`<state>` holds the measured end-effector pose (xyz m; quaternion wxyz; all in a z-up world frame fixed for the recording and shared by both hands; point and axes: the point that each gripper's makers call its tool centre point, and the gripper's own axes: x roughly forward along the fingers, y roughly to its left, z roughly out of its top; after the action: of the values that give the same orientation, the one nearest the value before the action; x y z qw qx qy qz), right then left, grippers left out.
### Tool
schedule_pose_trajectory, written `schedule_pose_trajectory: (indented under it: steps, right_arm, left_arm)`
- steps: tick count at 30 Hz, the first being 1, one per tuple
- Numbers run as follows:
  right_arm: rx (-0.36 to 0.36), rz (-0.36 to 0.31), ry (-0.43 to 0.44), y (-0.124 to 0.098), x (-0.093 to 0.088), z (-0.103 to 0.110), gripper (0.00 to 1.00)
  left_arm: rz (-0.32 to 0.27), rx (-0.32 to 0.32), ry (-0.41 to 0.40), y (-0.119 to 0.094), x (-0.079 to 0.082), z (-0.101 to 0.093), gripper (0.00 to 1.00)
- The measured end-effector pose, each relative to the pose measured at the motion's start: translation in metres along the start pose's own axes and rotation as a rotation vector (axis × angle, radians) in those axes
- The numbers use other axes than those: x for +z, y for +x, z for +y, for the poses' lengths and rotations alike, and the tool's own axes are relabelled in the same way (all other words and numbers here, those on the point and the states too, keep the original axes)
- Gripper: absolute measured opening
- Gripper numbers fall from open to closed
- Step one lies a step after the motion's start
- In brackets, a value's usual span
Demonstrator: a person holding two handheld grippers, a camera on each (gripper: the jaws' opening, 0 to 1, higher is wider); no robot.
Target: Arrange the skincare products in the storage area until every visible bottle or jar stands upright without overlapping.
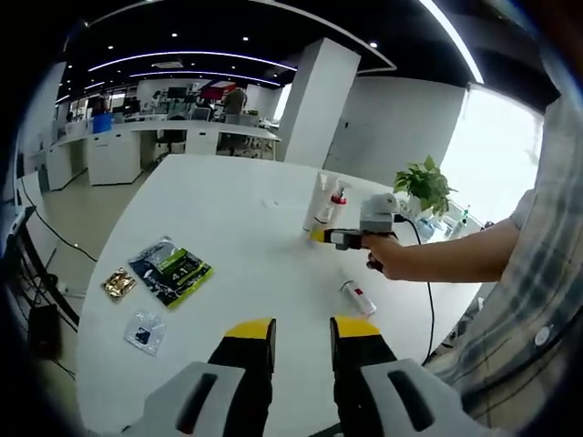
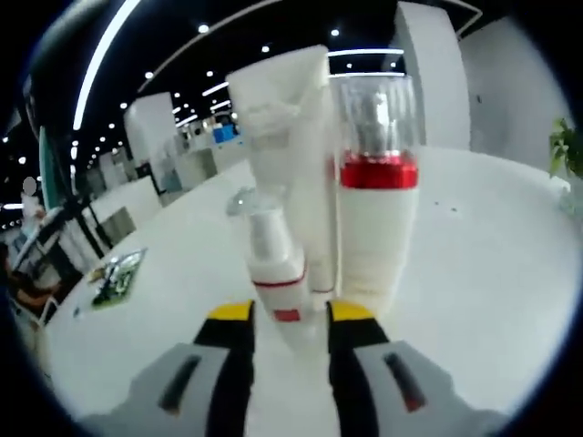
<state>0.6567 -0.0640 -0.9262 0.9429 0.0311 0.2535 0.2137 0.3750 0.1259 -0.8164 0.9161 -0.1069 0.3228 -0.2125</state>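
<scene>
On the round white table point(image 1: 228, 237), seen in the left gripper view, a gold foil packet point(image 1: 118, 283), a green-and-black sachet point(image 1: 171, 269) and a small clear packet point(image 1: 146, 330) lie flat at the left. The left gripper point(image 1: 301, 330) hovers with its yellow-tipped jaws spread on nothing. Further right, a hand point(image 1: 392, 258) holds the right gripper point(image 1: 321, 236) by two upright white containers, and a white tube with a red label point(image 1: 357, 297) lies on its side nearer the edge. In the right gripper view, the right gripper point(image 2: 290, 312) pinches a small white pump bottle with a red band point(image 2: 273, 273) (clear-capped, upright), just before a tall white squeeze tube point(image 2: 287, 155) and a white bottle with red collar and clear cap point(image 2: 375, 200), both standing.
</scene>
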Motion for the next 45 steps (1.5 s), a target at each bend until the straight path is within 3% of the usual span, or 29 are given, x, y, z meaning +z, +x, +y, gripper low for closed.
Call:
schedule_pose_trajectory:
  steps: [3,12,21,32,45]
  right_arm:
    - [0.013,-0.001,0.021,0.001,0.003,0.003,0.20]
    - [-0.026,-0.008,-0.002,0.000,0.004,-0.006,0.18]
    - [-0.072,-0.006,-0.086,-0.003,0.003,-0.011,0.18]
    - [-0.049,0.049,-0.034,-0.004,-0.011,-0.005,0.26]
    - [-0.033,0.051,0.005,-0.013,-0.016,-0.006,0.18]
  left_arm:
    - [-0.001,0.004,-0.002,-0.001,-0.001,0.001,0.24]
    - [-0.012,0.017,-0.014,-0.004,0.000,0.006,0.24]
    - [-0.004,0.008,-0.011,-0.001,-0.001,0.004,0.24]
    - [-0.002,0.016,-0.014,-0.002,-0.002,0.007,0.24]
    - [0.007,0.004,-0.012,0.002,-0.004,0.003,0.24]
